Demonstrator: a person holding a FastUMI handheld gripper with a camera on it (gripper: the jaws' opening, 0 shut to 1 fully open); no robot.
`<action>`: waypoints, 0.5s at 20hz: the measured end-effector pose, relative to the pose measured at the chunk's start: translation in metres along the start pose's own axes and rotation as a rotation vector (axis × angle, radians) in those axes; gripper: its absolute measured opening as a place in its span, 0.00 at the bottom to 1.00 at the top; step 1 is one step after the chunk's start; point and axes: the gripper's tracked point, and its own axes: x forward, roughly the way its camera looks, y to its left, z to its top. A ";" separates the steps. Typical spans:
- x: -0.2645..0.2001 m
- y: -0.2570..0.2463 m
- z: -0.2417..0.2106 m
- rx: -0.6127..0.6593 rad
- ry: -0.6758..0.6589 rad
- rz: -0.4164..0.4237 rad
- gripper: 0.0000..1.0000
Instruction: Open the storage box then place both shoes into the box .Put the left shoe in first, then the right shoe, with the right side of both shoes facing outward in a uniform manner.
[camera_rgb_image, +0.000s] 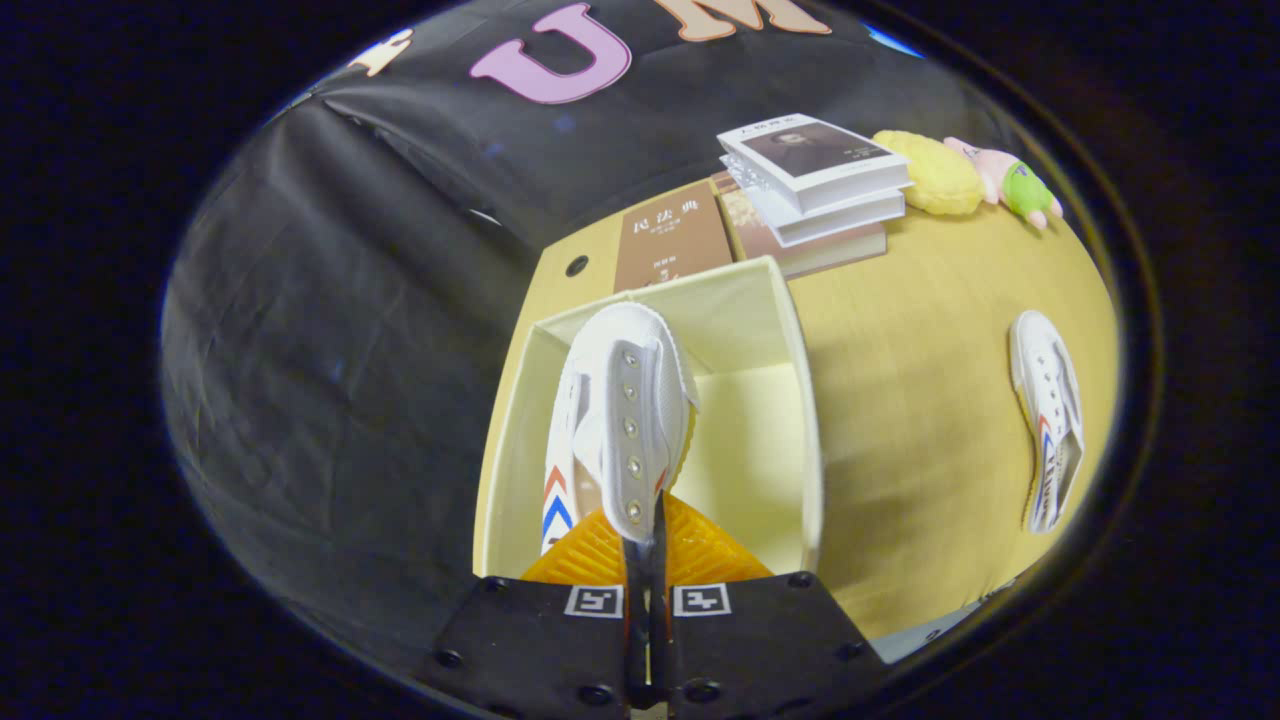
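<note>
A: What is taking up the most room?

B: The wooden table (930, 400) is spreading out under everything, and the open storage box (800, 400) is sitting on it just ahead of the fingers.

A: And the gripper (647, 530)?

B: Its fingers are pressing together on the white shoe (625, 400), pinching the upper by the eyelet strip; the shoe is hanging toe-forward over the inside of the box.

A: The other one?

B: The second white shoe (1045, 425) is lying on the table, well apart from the box.

A: Further back?

B: A stack of books (810, 185) is resting beyond the box, with a yellow plush (940, 172) and a small pink-and-green plush toy (1010, 185) lying beside it.
</note>
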 end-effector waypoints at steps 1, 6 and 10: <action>0.007 0.002 -0.004 -0.003 0.011 -0.013 0.04; 0.035 0.004 -0.022 -0.008 0.058 -0.072 0.04; 0.047 0.009 -0.029 -0.012 0.078 -0.099 0.04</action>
